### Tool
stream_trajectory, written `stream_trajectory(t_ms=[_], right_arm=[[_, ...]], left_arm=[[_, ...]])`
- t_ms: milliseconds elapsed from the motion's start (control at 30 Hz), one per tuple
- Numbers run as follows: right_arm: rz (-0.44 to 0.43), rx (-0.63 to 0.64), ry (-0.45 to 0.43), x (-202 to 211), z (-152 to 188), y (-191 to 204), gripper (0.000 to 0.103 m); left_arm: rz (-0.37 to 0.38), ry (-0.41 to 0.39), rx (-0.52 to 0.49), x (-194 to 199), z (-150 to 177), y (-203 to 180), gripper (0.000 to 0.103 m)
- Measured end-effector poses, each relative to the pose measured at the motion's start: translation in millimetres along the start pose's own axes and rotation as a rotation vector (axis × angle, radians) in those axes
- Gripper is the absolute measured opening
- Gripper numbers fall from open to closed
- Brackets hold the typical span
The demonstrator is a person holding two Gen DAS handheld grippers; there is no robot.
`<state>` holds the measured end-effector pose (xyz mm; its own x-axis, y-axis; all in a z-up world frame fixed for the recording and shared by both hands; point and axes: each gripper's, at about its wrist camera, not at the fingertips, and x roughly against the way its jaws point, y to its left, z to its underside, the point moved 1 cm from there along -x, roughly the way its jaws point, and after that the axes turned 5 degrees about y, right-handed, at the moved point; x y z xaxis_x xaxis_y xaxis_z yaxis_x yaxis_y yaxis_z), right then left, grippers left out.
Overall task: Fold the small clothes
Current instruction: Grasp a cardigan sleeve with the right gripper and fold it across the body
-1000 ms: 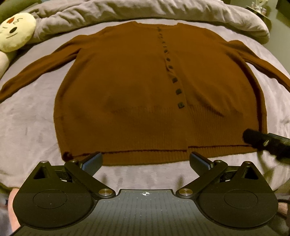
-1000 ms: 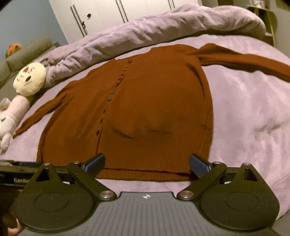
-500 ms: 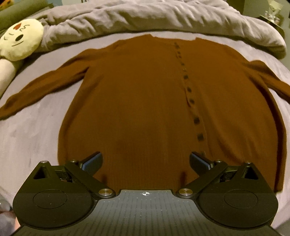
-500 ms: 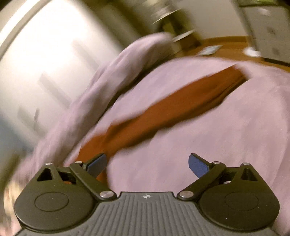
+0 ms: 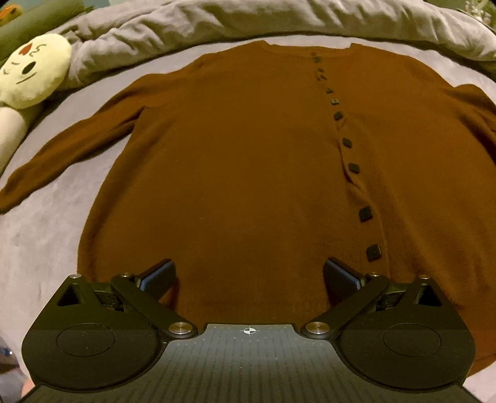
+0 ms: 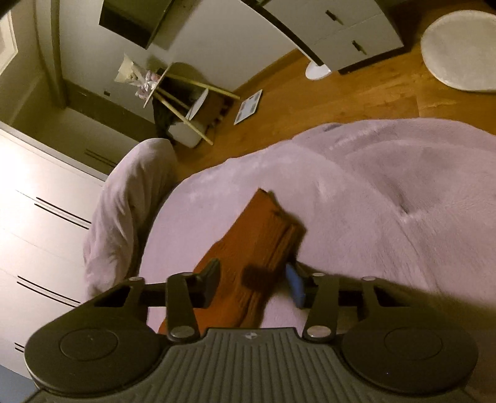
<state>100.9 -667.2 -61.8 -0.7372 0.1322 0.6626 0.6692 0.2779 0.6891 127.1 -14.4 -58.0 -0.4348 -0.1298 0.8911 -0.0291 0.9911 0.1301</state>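
Observation:
A brown button-front cardigan (image 5: 241, 161) lies flat on the grey bed, neck at the far side and both sleeves spread out. In the left wrist view my left gripper (image 5: 249, 276) hovers open over its lower part, left of the row of dark buttons (image 5: 353, 167), with nothing gripped. The right wrist view shows the cuff end of the right sleeve (image 6: 257, 235) on the bed cover. My right gripper (image 6: 254, 279) straddles it with its jaws closing. One finger is over the sleeve's left edge and the blue pad (image 6: 293, 283) is at its right edge.
A cream plush toy (image 5: 34, 71) lies at the far left by the bunched duvet (image 5: 217, 21). Beyond the sleeve the bed cover (image 6: 387, 192) ends at a wooden floor (image 6: 341, 93). White wardrobe doors (image 6: 37, 217), a small side table (image 6: 173, 90) and a round rug (image 6: 458, 46) are around it.
The left gripper has moved forward from the hem to over the cardigan's lower body. The right gripper has swung away from the hem to the sleeve end, rolled, and narrowed its jaws around the cuff.

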Motion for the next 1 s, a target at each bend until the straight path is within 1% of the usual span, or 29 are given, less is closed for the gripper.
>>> stream_trajectory(t_ms=[67,100,167,267,300,367,400,467,567,667,733,833,900,933,1000], right_arm=[[0.015,0.032,0.003,-9,-2,4,0.019],[0.023,0.045,0.006,-13,-1,5,0.016],[0.020,0.053,0.004,-6,-3,4,0.010],[0.034,0.089,-0.003,-4,-1,9,0.007],[0.042,0.110,-0.009,-2,1,12,0.007],[0.049,0.164,-0.026,2,4,23,0.006],[0.048,0.190,-0.033,5,6,29,0.006],[0.042,0.256,-0.047,8,12,47,0.006],[0.008,0.384,-0.066,14,30,81,0.006],[-0.063,0.520,-0.042,19,63,125,0.006],[-0.120,0.614,-0.012,18,93,155,0.006],[-0.219,0.763,0.054,16,153,200,0.006],[-0.281,0.847,0.102,14,194,223,0.006],[-0.307,0.887,0.127,12,215,233,0.006],[-0.332,0.963,0.168,8,256,247,0.006]], left_arm=[[0.007,-0.004,0.000,0,2,1,0.103],[0.020,-0.002,0.013,-1,2,4,0.103],[0.052,0.022,0.056,-3,3,10,0.103],[0.130,0.069,0.145,-10,2,26,0.103],[0.140,0.075,0.150,-10,2,28,0.103],[0.137,0.079,0.141,-7,0,29,0.103],[0.129,0.074,0.135,-5,-1,30,0.103],[0.107,0.038,0.127,4,-3,31,0.103],[0.109,-0.025,0.133,18,-9,37,0.103],[0.128,-0.071,0.160,26,-18,49,0.103],[0.142,-0.096,0.174,31,-23,57,0.103],[0.147,-0.129,0.186,34,-31,69,0.103],[0.141,-0.139,0.193,34,-34,75,0.103],[0.143,-0.144,0.199,35,-37,79,0.103],[0.151,-0.152,0.210,35,-43,85,0.103]])
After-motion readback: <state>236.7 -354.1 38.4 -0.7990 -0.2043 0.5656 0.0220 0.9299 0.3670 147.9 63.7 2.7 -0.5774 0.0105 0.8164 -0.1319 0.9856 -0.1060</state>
